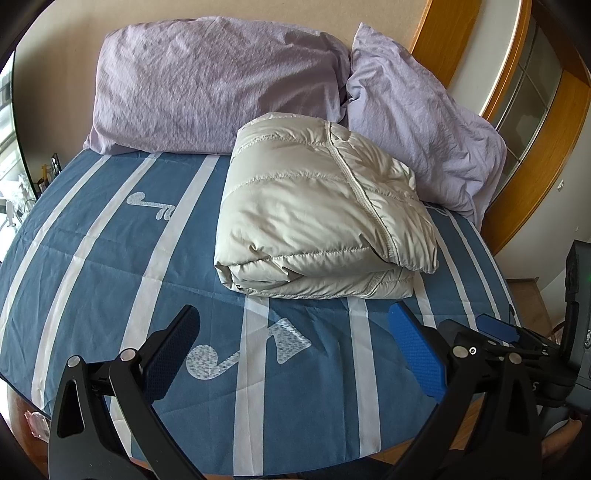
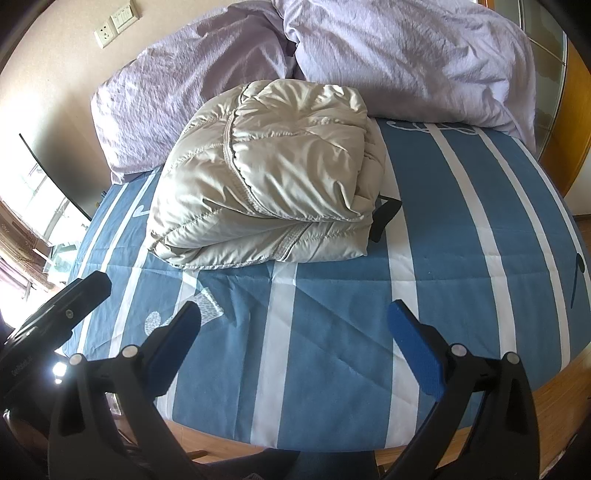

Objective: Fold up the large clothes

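A beige quilted puffer jacket (image 1: 321,210) lies folded into a thick bundle on the blue and white striped bed sheet (image 1: 110,258), close to the pillows. In the right wrist view the same jacket (image 2: 266,173) shows a black strap (image 2: 386,214) sticking out at its right side. My left gripper (image 1: 295,347) hovers over the sheet in front of the bundle, open, with nothing between its fingers. My right gripper (image 2: 295,343) is also open and empty, held back from the jacket over the sheet (image 2: 332,332). The right gripper (image 1: 495,328) appears at the right of the left wrist view.
Two lilac pillows (image 1: 214,85) (image 1: 424,136) lean against the beige wall behind the jacket. A wooden frame with glass (image 1: 517,103) stands at the right. Wall sockets (image 2: 110,26) sit at the upper left. The bed's front edge drops to wooden floor (image 2: 554,398).
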`<action>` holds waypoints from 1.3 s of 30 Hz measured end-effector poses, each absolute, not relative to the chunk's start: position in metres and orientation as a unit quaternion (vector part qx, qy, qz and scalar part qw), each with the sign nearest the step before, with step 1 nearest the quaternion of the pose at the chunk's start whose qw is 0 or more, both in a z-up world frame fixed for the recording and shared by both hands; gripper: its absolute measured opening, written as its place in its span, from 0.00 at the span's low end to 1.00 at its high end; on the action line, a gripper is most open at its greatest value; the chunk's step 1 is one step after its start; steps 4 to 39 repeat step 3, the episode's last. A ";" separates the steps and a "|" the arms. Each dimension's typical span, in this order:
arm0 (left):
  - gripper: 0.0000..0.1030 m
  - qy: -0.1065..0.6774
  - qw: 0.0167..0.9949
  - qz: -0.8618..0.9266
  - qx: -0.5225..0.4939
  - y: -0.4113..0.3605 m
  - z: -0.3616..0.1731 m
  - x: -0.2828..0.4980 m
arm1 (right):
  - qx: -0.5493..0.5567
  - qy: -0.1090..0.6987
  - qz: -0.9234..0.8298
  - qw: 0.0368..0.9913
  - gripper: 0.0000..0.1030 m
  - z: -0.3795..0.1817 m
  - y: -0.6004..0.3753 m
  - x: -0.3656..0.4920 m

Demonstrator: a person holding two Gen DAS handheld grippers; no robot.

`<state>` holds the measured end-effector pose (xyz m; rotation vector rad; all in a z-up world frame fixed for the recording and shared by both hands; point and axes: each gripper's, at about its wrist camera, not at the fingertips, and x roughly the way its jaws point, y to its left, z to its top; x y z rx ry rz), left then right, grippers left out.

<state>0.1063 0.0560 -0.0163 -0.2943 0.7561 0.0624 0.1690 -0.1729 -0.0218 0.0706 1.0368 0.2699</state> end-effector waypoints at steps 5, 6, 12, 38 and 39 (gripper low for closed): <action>0.99 0.368 0.918 0.030 -0.143 0.056 -0.017 0.106 | 0.034 0.493 0.129 0.860 0.98 -0.021 -0.174 0.169; 0.99 0.368 0.918 0.030 -0.143 0.056 -0.017 0.106 | 0.034 0.493 0.129 0.860 0.98 -0.021 -0.174 0.169; 0.99 0.368 0.918 0.030 -0.143 0.056 -0.017 0.106 | 0.034 0.493 0.129 0.860 0.98 -0.021 -0.174 0.169; 0.99 0.368 0.918 0.030 -0.143 0.056 -0.017 0.106 | 0.034 0.493 0.129 0.860 0.98 -0.021 -0.174 0.169; 0.99 0.368 0.918 0.030 -0.143 0.056 -0.017 0.106 | 0.034 0.493 0.129 0.860 0.98 -0.021 -0.174 0.169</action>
